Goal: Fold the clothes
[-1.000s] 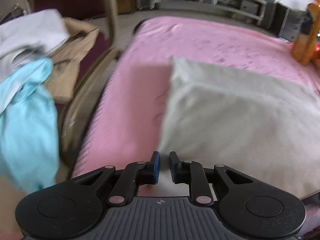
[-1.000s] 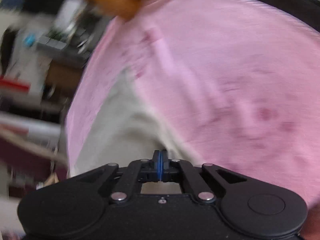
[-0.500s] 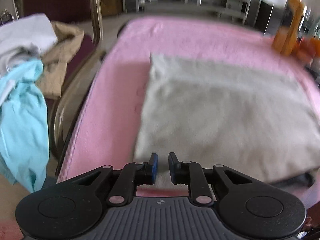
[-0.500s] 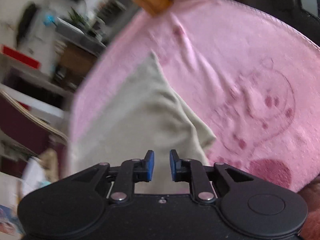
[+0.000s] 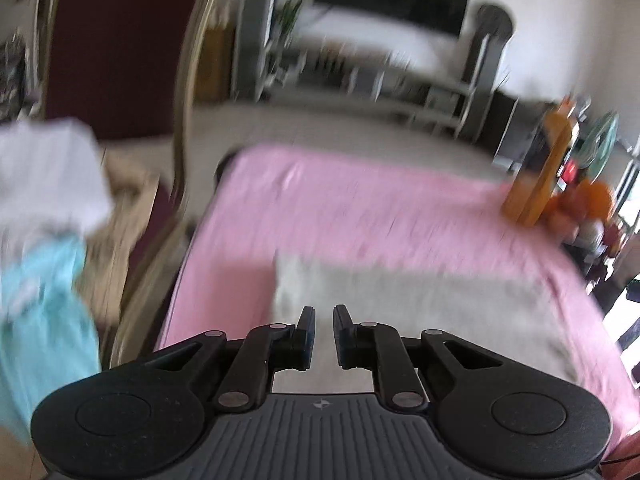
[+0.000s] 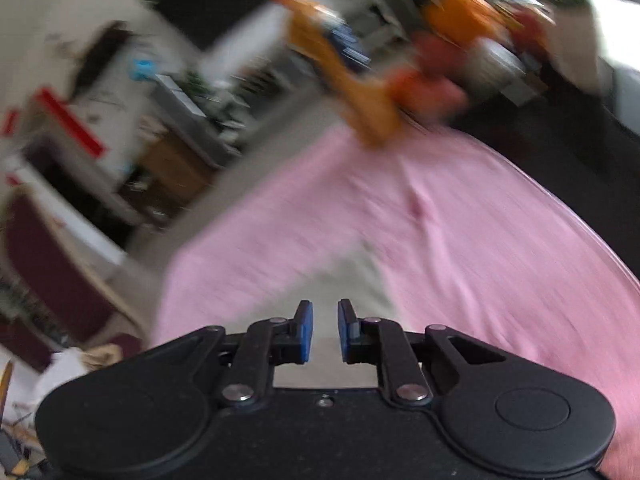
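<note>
On the left, a heap of unfolded clothes, one light blue garment (image 5: 44, 320) hanging lowest, waits on a chair, probably as the next pieces to fold. The left hand-held gripper (image 5: 322, 328) has its jaws a narrow gap apart after closing a little, nothing between them. Below and ahead of it lies the flat, folded beige cloth (image 5: 440, 312) on the pink towel-covered surface (image 5: 360, 208), seemingly set down finished. The right hand-held gripper (image 6: 322, 330), jaws slightly parted and empty after opening, hangs over that cloth's corner.
</note>
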A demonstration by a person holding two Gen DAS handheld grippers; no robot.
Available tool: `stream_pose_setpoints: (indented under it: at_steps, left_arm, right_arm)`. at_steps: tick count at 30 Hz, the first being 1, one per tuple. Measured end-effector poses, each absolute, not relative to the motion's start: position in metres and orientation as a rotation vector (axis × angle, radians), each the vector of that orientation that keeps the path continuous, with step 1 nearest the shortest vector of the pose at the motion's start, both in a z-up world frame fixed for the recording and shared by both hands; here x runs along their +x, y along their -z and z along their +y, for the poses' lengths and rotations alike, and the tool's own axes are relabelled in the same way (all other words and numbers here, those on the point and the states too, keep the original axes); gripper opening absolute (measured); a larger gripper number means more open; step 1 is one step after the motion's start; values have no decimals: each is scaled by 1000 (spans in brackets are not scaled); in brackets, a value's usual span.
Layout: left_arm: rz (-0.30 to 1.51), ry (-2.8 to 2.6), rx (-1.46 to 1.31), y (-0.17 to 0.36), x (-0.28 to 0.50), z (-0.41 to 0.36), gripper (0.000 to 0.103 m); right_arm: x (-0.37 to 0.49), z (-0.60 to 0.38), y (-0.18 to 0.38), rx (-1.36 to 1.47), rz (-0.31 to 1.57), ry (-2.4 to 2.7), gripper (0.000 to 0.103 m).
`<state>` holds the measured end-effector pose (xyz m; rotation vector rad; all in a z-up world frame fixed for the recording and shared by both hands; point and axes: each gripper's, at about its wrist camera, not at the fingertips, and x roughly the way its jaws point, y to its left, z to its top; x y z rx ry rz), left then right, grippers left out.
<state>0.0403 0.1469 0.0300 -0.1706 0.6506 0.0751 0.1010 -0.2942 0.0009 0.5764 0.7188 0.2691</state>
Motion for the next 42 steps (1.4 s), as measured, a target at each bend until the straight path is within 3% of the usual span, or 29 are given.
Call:
stream_pose_setpoints:
  at_steps: [4,8,11,12,13,14,18,21,23,29,30,33,38,40,42]
  left_arm:
    - [623,-70,-112,-36,80,143,15]
    - [723,-64,-69,1,117,145,15]
    - [807,-43,-116,31,135,148,8]
    - [820,-31,-125,36,141,149,9]
    - [812,-12,-118,38,146,147,9]
    - [808,-1,-107,40,152,146,9]
    - [833,-5,-123,63,185,145,9]
    - [821,-88,-135,77,197,158,12]
    - [793,-176,-169,79,200,174,11]
    - [797,-426,-202,78,193,215,10]
    - [795,-427,-214,74,190,214,9]
    - [776,-432,-209,58,179,207,9]
    - [719,-220,-240,28,149,178,12]
    - [759,-150,-254,36,147,171,17]
    - [839,-165,-270,53,151,173,16]
  right_arm:
    - [152,-263,-25,522,617,-355,15]
    - [194,-246,-7,459,617,-355,16]
    - [216,-255,43,501,714,-260,18]
    - [226,-261,61,556,782,-228,15]
    - [236,-267,78,616,841,-209,5]
    - [243,-271,90,673,879,-229,5]
    - [266,-267,123,822,1005,-428,7]
    - [276,-254,137,784,1040,-490,7]
    - [283,-254,147,762,1064,-459,0]
    - [277,-321,153,991,952,-187,0]
    - [270,-330,150,1006,920,-112,8]
    - [249,-345,139,1001,866,67,9]
    - [223,-323,102,960,825,-65,12]
    - [220,-300,94,909,837,-173,16]
    - [221,-279,96,842,889,-253,16]
